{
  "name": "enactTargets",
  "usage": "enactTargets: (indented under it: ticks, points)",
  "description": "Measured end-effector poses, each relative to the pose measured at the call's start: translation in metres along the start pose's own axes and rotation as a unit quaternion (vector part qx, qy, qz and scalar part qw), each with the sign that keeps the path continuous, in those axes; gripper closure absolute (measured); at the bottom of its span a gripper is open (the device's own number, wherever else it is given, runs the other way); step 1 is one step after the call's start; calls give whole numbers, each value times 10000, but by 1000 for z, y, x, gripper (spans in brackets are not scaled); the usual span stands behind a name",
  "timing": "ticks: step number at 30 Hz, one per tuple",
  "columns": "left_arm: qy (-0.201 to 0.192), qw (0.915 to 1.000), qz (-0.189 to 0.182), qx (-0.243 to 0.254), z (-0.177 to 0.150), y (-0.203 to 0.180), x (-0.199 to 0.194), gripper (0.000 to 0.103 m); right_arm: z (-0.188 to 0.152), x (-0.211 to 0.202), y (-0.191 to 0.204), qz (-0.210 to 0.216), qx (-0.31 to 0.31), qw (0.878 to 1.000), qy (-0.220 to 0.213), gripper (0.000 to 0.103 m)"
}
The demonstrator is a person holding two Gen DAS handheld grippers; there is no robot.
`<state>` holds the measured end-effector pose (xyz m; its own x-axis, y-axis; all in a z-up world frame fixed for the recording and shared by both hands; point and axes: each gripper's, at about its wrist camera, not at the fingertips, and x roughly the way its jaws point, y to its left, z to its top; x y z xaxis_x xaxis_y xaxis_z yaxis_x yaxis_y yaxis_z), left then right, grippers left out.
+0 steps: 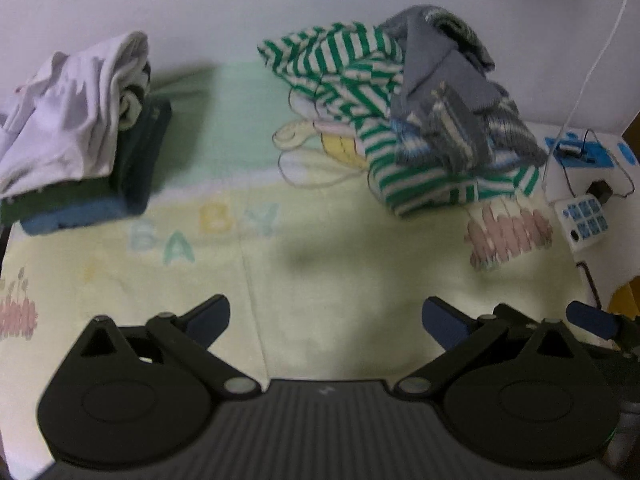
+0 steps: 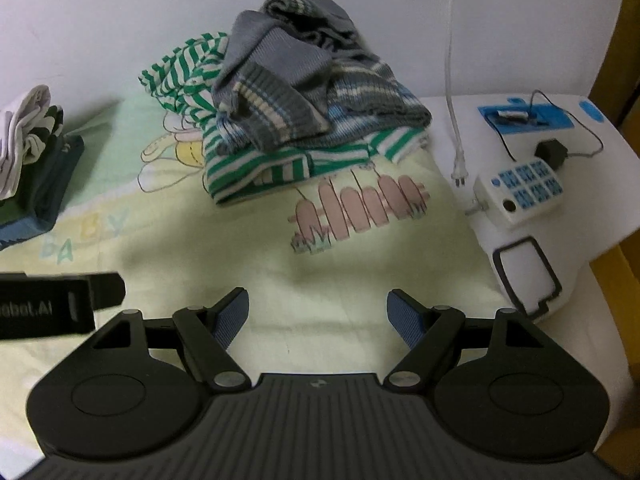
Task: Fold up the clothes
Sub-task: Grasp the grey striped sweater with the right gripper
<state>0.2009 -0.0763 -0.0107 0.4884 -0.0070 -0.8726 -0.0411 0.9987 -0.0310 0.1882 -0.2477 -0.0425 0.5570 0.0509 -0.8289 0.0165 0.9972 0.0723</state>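
A heap of unfolded clothes lies at the back right of a pale yellow baby blanket (image 1: 328, 280): a green and white striped garment (image 1: 352, 68) with a grey striped knit sweater (image 1: 448, 92) on top. The right wrist view shows the same striped garment (image 2: 260, 164) and sweater (image 2: 280, 84). A stack of folded clothes (image 1: 76, 152) with a white garment on top sits at the back left, also in the right wrist view (image 2: 32, 152). My left gripper (image 1: 326, 320) is open and empty over the blanket. My right gripper (image 2: 318, 316) is open and empty.
A white appliance (image 2: 532, 192) with a blue keypad, thin cables and a hanging white power cord (image 2: 454, 92) stands to the right of the blanket. A white wall runs behind. The left gripper's body (image 2: 48, 304) shows at the left of the right wrist view.
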Motion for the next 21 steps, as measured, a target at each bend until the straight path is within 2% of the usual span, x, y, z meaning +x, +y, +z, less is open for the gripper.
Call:
enactTargets:
  ticks: [4,8,15,21]
  points:
    - [-317,9994,-101,85,11,0,8,1,18,5,-5,146,-82,9998,-107,24]
    - [-263,9992,-203,224,26,-1,27,1,42,11,-15,75,-117,9992,-387,24]
    - [-313,9994,-126,22,43,-3,59,1,73,41,-32,424,-140,9973,-576,24]
    - [-208,9984,-520,-85,54,-21,74,1,106,62,-41,793,72,9932,-848,25]
